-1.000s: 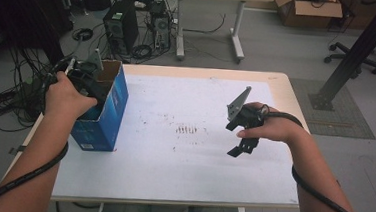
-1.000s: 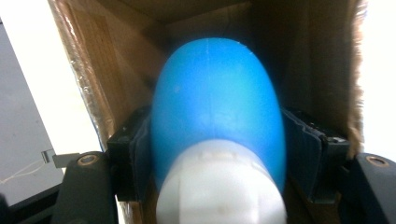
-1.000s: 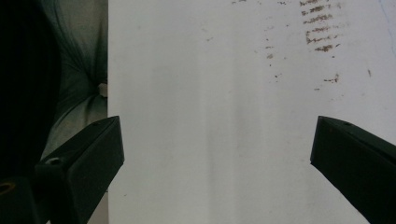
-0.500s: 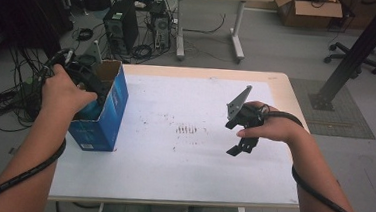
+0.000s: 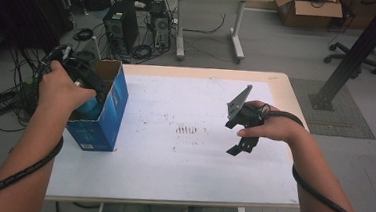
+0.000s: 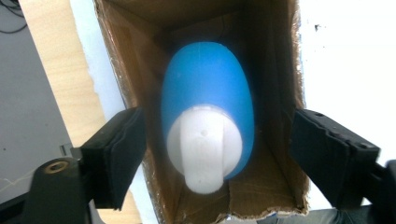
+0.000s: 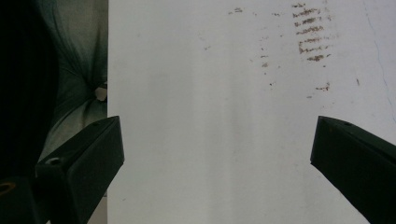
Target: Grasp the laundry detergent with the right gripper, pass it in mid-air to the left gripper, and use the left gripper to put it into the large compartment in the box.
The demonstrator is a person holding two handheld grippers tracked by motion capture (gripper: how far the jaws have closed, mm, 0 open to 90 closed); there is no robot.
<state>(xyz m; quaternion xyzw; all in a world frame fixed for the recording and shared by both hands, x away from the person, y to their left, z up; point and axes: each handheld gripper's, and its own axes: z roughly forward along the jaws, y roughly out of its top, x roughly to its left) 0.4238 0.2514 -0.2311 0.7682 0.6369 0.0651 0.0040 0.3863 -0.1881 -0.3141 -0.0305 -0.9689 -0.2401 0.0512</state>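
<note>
Since the earlier frames your left hand has lifted a little above the box, and the jaws of the left gripper (image 6: pixel 212 154) have just been opening; they now stand apart on either side of the box's mouth, with nothing pressed between the pads. One blue bottle (image 6: pixel 208 100) with a white cap sits inside the single blue cardboard box (image 5: pixel 111 105), cap toward you, apart from both jaws. In the high view you can see a patch of the bottle's blue through the box top, under your left hand (image 5: pixel 62 89).

Your right gripper (image 5: pixel 242 127) hovers over the middle-right of the worktop (image 5: pixel 171 180), jaws spread wide with nothing between them; the right gripper view shows bare white surface between them and a cluster of brown smudges (image 7: pixel 310 39) beyond.

That makes one box, one bottle and two grippers. Your box stands at the worktop's left edge, near the front corner, so there is little room on that side; the white surface between box and right gripper is open. Print low on the box's side is too small to read.
</note>
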